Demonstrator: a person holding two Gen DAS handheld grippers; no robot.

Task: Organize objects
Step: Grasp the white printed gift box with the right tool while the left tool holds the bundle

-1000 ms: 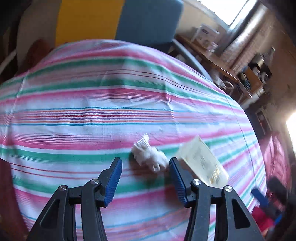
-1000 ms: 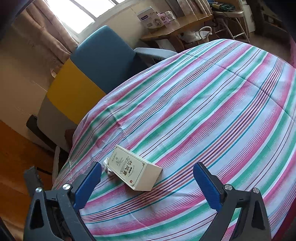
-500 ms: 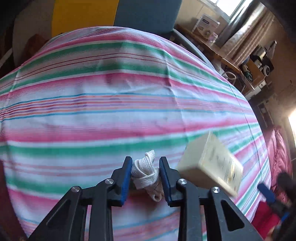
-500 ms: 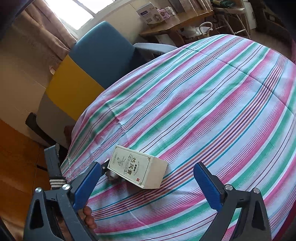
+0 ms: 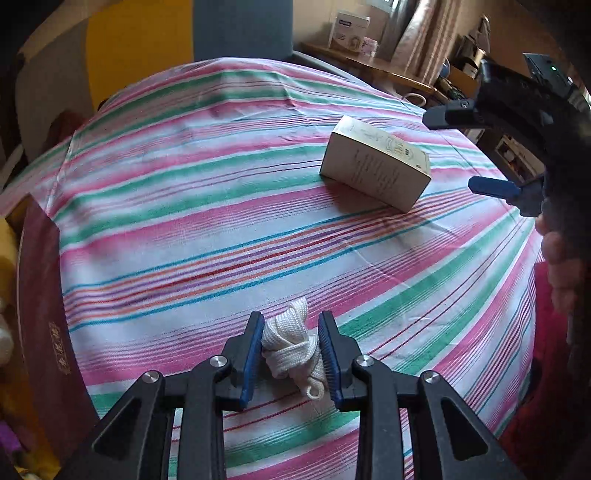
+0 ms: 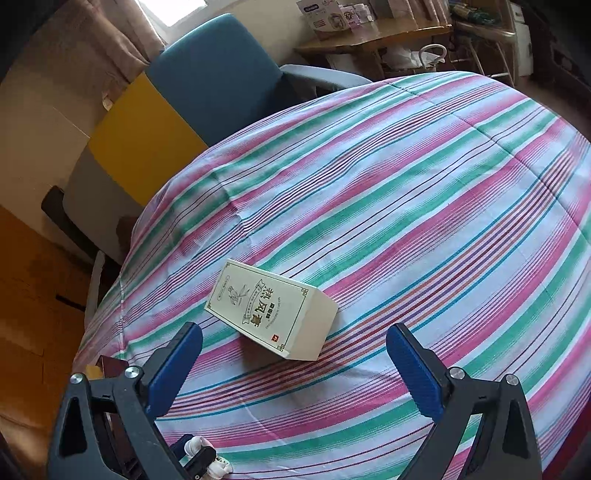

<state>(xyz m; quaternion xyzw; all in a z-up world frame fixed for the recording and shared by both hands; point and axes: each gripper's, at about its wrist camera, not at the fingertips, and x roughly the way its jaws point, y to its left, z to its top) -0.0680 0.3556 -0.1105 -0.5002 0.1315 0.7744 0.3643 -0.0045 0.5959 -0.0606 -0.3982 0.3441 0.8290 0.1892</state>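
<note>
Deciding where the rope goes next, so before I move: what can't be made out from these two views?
- White rope bundle, left wrist view: its underside and rear are hidden by the left gripper, whose jaws are shut on it.
- Dark red box, left wrist view: cut off by the left edge; its gold characters are too small to read.
- Cream carton, right wrist view: the smaller print is too small to read.

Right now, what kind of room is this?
Probably a room in someone's home: a table under a striped cloth, a blue and yellow armchair beside it, and a cluttered wooden side table near a curtained window.
</note>
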